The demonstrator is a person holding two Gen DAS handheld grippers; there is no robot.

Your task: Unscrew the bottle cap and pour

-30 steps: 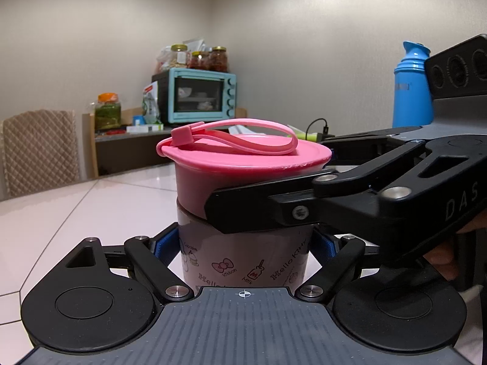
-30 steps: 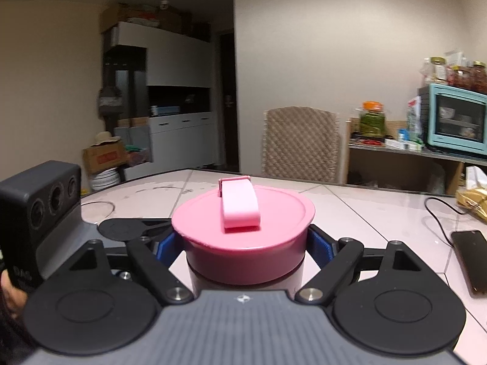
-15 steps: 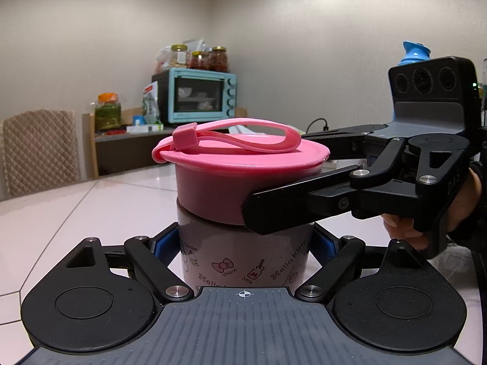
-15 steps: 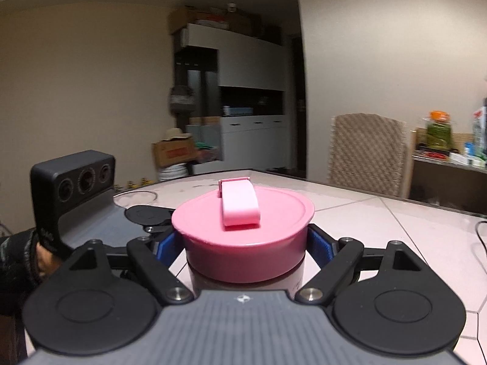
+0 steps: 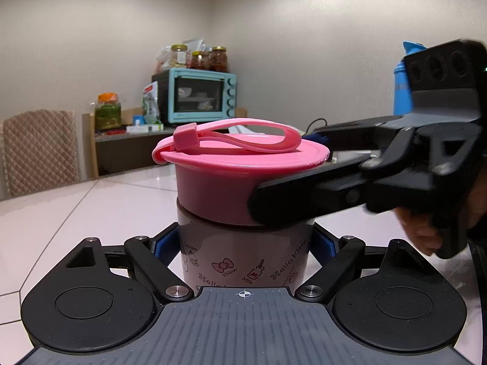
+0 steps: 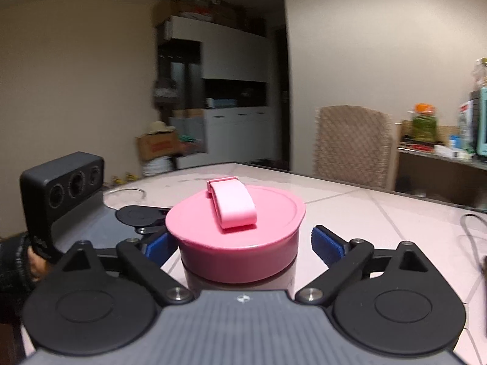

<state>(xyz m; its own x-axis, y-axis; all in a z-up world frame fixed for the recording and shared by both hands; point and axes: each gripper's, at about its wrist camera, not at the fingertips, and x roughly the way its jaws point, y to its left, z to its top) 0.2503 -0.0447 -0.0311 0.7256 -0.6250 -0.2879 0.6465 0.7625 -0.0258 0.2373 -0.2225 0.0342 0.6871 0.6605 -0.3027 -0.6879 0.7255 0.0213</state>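
Observation:
A squat bottle point(image 5: 243, 255) with Hello Kitty print stands on the table, topped by a wide pink cap point(image 5: 231, 176) with a pink strap. My left gripper point(image 5: 243, 243) is shut on the bottle's body, blue pads on both sides. My right gripper point(image 6: 243, 240) straddles the pink cap point(image 6: 237, 243). Its right pad point(image 6: 327, 245) stands clearly off the cap, so it is open. In the left wrist view the right gripper point(image 5: 274, 200) reaches in from the right, one finger across the cap's lower edge.
A teal toaster oven point(image 5: 197, 95) with jars on top sits on a shelf behind. A blue thermos point(image 5: 404, 82) stands at the right. A woven chair point(image 6: 353, 146) is at the table's far side. A cable point(image 6: 471, 228) lies on the table at right.
The right gripper turned around the cap, then its jaws opened off the cap and its view swung back. The cap's strap rotated slightly. The left gripper kept holding the bottle.

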